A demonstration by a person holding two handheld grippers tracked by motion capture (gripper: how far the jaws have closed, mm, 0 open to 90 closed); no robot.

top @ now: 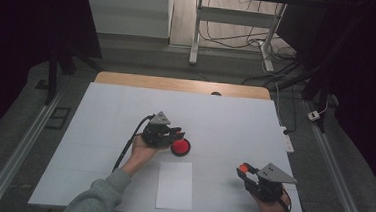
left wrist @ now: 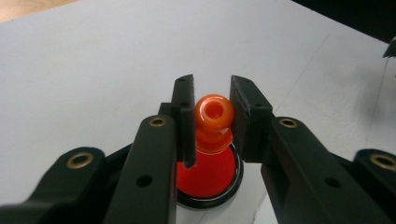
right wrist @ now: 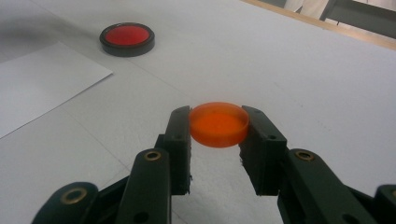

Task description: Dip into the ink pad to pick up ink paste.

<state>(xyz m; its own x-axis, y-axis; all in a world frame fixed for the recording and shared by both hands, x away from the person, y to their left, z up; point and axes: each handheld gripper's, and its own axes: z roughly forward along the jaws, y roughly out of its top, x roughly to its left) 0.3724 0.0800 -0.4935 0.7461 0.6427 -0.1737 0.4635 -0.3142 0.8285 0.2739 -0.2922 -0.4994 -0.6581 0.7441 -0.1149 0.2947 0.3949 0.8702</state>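
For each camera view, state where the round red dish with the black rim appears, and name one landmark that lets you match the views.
High view: red dish at table centre, just right of the left gripper.
Left gripper view: low centre, under the jaws and the orange stamp-like piece they clamp.
Right gripper view: upper left.
Shared landmark: the white paper sheet near the dish.

Orange stamp [left wrist: 214, 122], red pad in black rim [top: 180, 147], orange lid [right wrist: 218, 123].

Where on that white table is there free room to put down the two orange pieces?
Bare white table lies along the far edge and between the paper sheet and right gripper. It is crowded around the red dish, where the left gripper hovers.
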